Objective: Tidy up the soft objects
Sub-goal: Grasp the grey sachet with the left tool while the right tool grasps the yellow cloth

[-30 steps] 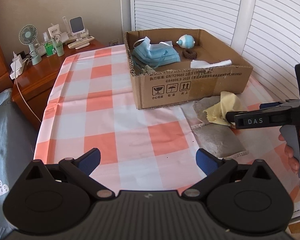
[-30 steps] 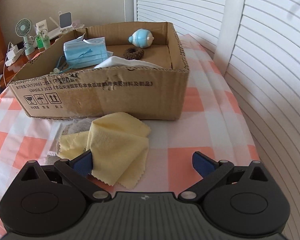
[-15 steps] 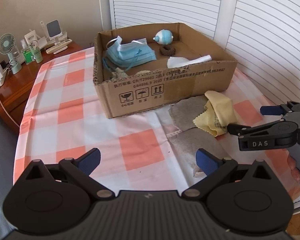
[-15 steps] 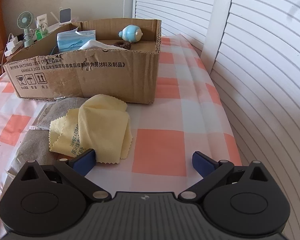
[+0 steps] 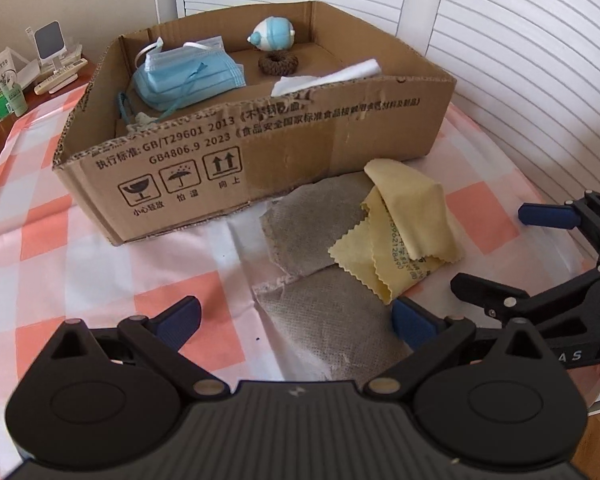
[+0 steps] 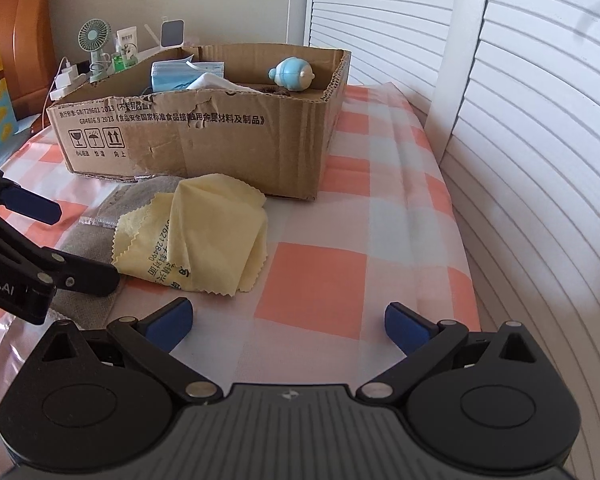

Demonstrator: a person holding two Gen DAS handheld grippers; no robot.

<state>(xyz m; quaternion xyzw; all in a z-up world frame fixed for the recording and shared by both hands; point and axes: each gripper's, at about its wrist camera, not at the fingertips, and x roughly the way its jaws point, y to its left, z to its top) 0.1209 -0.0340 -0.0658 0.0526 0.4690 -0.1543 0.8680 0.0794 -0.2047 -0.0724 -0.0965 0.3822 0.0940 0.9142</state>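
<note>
Cloth [image 5: 404, 224], pale yellow, zigzag-cut edges, loosely folded over itself, black printed digits on one flap; lies half on grey fabric [image 5: 320, 216], just beside front wall of cardboard box [image 5: 284, 148], toward tablecloth's [image 5: 172, 256] shuttered-side edge. Your left gripper [image 5: 296, 318] gapes wide, empty, over grey fabric. Your right gripper [image 6: 288, 316] likewise spread, empty, near cloth's zigzag edge, not touching.
</note>
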